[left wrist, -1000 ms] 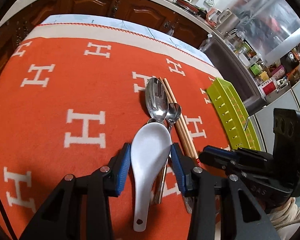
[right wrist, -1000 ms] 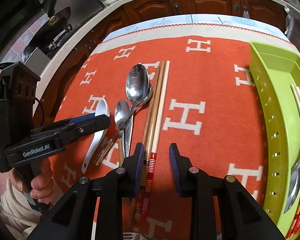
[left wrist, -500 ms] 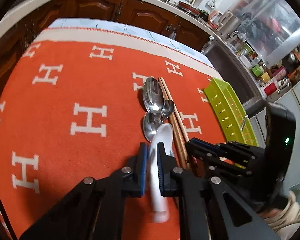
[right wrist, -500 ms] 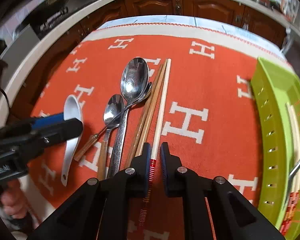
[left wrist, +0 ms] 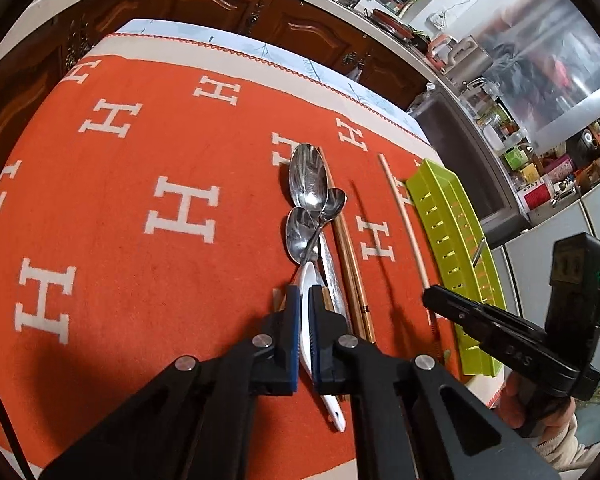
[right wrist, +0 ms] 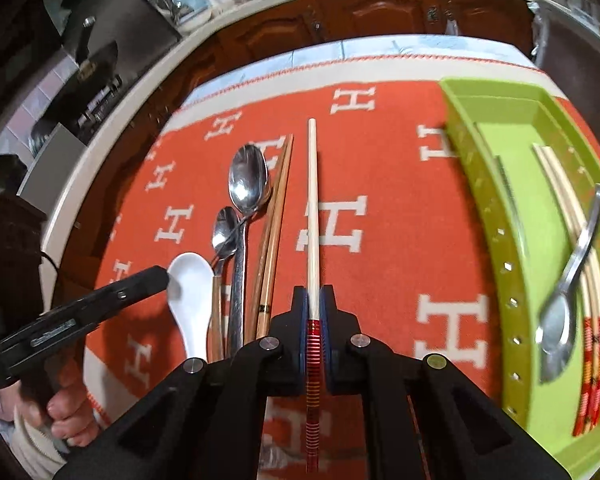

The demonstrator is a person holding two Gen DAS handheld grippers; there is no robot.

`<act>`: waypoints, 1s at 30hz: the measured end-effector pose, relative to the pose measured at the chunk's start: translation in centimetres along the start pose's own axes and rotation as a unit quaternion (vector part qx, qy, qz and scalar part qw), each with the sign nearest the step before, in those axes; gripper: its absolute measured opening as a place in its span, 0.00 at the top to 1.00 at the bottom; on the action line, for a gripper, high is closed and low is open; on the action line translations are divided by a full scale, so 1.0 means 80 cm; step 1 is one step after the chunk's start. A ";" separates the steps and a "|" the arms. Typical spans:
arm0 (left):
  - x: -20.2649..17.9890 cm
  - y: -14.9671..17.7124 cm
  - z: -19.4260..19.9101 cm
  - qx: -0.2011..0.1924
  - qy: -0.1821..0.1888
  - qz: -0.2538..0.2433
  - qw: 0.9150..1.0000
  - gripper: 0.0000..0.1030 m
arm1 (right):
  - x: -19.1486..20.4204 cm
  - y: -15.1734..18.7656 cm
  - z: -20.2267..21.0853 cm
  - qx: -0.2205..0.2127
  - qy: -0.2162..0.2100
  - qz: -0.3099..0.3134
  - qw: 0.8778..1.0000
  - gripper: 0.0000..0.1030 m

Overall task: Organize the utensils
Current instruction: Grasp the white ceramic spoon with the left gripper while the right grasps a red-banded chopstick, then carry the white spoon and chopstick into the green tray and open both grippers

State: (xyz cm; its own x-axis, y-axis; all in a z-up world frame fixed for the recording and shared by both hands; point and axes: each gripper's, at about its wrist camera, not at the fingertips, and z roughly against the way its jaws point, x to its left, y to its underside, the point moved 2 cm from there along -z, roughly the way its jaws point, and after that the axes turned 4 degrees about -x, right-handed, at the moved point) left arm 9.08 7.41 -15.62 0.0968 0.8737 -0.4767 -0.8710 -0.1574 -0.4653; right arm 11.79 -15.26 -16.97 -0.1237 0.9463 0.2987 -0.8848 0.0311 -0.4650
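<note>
My left gripper [left wrist: 305,300] is shut on a white ceramic spoon [left wrist: 308,280], held on edge above the orange cloth; it also shows in the right wrist view [right wrist: 192,292]. My right gripper [right wrist: 313,300] is shut on a pale chopstick with a red striped end [right wrist: 312,208], lifted off the cloth and pointing away; it also shows in the left wrist view [left wrist: 404,220]. A large steel spoon [right wrist: 247,184], a small steel spoon [right wrist: 225,232] and two brown chopsticks [right wrist: 274,232] lie on the cloth. The green tray [right wrist: 488,200] stands at the right.
The tray holds pale chopsticks [right wrist: 572,220] with red patterned ends and a steel spoon [right wrist: 560,312]. The orange H-patterned cloth [left wrist: 140,240] covers the table. Wooden cabinets [left wrist: 220,4] run behind it. A counter with jars [left wrist: 540,160] stands at the right.
Both grippers have closed and lifted: the left took the white spoon and turned it on edge, the right took one pale chopstick and moved it right, away from the brown pair.
</note>
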 end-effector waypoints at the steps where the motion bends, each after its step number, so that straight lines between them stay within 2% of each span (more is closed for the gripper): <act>1: -0.002 0.001 0.001 -0.004 -0.004 -0.002 1.000 0.98 | -0.002 0.002 0.005 -0.001 0.000 -0.001 1.000 0.95; 3: -0.005 0.002 0.002 -0.012 -0.012 -0.012 1.000 0.96 | -0.005 0.006 0.012 -0.001 -0.001 -0.001 1.000 0.95; 6: -0.009 0.008 -0.002 -0.007 -0.025 -0.026 0.999 0.82 | -0.008 0.014 0.020 0.001 -0.004 -0.002 1.000 0.95; 10: -0.003 0.014 -0.018 0.013 -0.025 -0.025 0.999 0.81 | -0.019 0.022 0.029 -0.001 -0.010 -0.010 1.000 0.95; 15: -0.003 0.024 -0.027 0.006 -0.034 -0.044 0.998 0.78 | -0.024 0.024 0.031 -0.001 -0.012 -0.014 1.000 0.95; 18: -0.007 0.027 -0.027 -0.003 -0.041 -0.060 0.997 0.79 | -0.024 0.026 0.030 0.001 -0.014 -0.014 1.000 0.95; 19: -0.006 0.028 -0.027 -0.007 -0.046 -0.060 0.997 0.88 | -0.023 0.026 0.028 0.003 -0.015 -0.014 1.000 0.95; 22: -0.001 0.027 -0.021 -0.015 -0.040 -0.047 0.998 0.95 | -0.019 0.025 0.025 0.005 -0.018 -0.012 1.000 0.95; 26: -0.006 0.020 -0.008 -0.021 -0.048 -0.040 0.998 0.96 | -0.015 0.019 0.033 -0.007 -0.022 -0.008 1.000 0.95; 30: -0.024 0.006 0.014 -0.024 -0.024 -0.043 0.999 0.96 | -0.022 0.007 0.060 -0.035 -0.013 -0.006 0.999 0.95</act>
State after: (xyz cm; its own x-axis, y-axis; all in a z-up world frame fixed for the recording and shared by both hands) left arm 7.97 6.15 -14.09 0.1461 0.9058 -0.3977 -0.8365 -0.1015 -0.5384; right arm 9.35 -18.47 -13.74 -0.1258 0.9373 0.3249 -0.8525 0.0654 -0.5186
